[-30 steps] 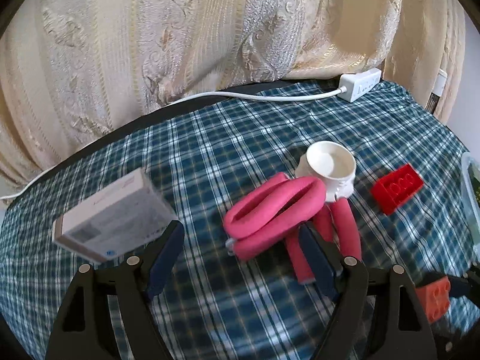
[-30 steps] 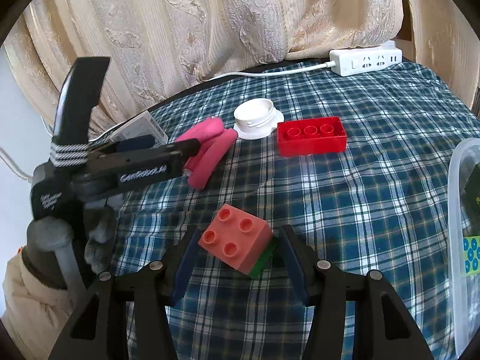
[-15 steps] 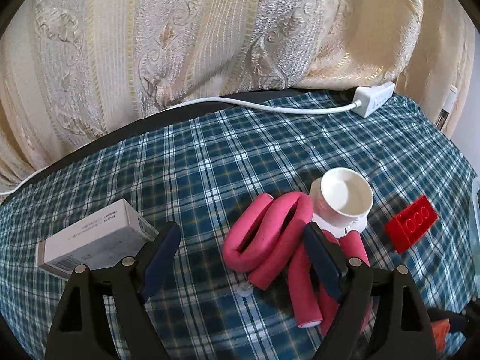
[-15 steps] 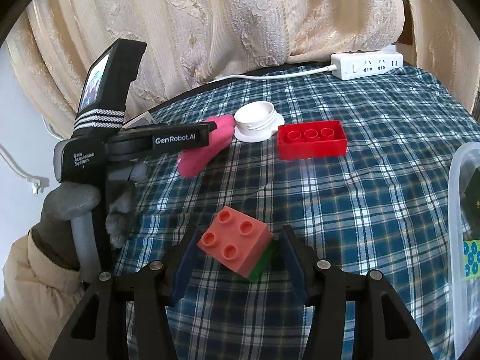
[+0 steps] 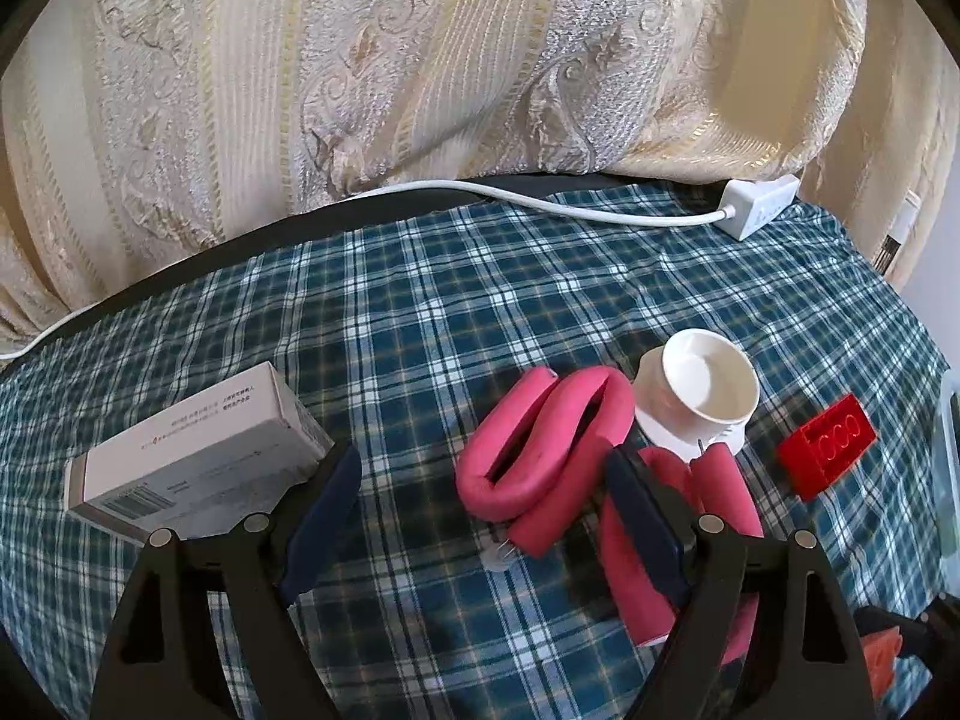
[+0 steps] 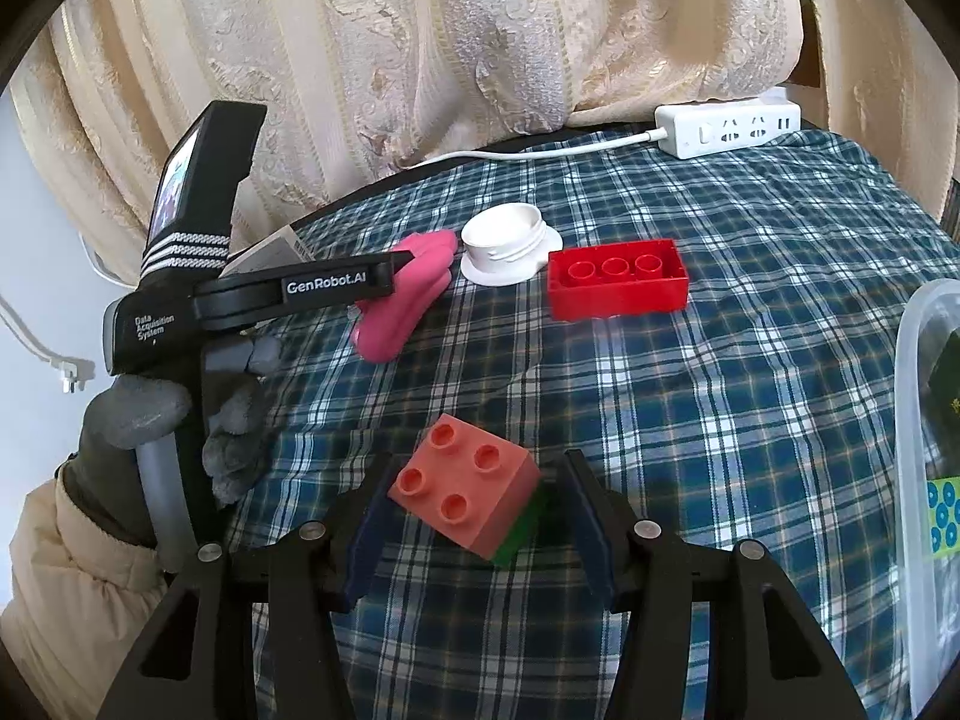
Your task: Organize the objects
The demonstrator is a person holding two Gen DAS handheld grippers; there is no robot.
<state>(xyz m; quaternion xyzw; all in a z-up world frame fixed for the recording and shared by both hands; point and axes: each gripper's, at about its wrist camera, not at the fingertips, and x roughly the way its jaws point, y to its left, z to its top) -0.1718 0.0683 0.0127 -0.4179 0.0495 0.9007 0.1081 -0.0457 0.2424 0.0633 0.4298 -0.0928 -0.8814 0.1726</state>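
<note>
Left claw (image 5: 486,510) wide beside pink rollers (image 5: 540,450)

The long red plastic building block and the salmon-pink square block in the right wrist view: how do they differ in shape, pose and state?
The long red plastic building block is an oblong lying upside down, its hollow tubes facing up; the salmon-pink square block is squarish, studs up, and tilted. The red one lies free on the checked cloth; the pink one sits between the fingers of the right hand-held gripper, with a green piece under it. Both are large-stud toy bricks.
</note>
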